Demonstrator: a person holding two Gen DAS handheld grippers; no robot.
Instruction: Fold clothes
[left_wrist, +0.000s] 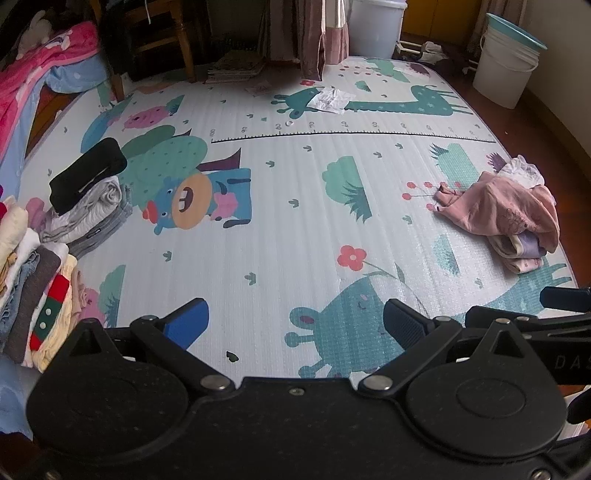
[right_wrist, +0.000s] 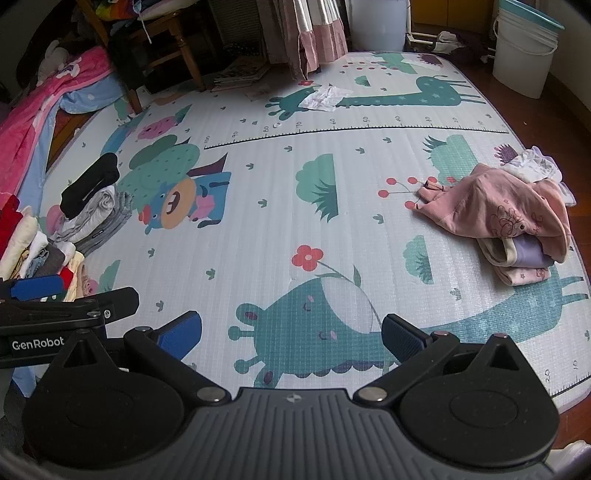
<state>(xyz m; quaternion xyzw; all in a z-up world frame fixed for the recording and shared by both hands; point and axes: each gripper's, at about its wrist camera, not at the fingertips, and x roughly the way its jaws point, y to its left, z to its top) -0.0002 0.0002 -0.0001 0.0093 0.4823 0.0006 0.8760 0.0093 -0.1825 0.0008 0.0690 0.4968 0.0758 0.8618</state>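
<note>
A heap of unfolded clothes, a pink garment (left_wrist: 498, 210) (right_wrist: 495, 206) on top of purple and white pieces, lies at the right edge of the cartoon play mat (left_wrist: 295, 229) (right_wrist: 280, 229). Folded clothes stand in stacks at the left: a grey and white stack with a black piece on top (left_wrist: 88, 188) (right_wrist: 92, 199), and a nearer multicoloured stack (left_wrist: 37, 291) (right_wrist: 40, 254). My left gripper (left_wrist: 295, 321) is open and empty above the near mat. My right gripper (right_wrist: 291, 332) is open and empty beside it, well short of the pink heap.
A crumpled white paper (left_wrist: 330, 99) (right_wrist: 325, 98) lies at the mat's far side. A white bucket (left_wrist: 506, 59) (right_wrist: 524, 48) stands at the far right, a wooden chair (left_wrist: 155, 40) and pink bedding (left_wrist: 40, 70) at the far left, a curtain (left_wrist: 317, 33) behind.
</note>
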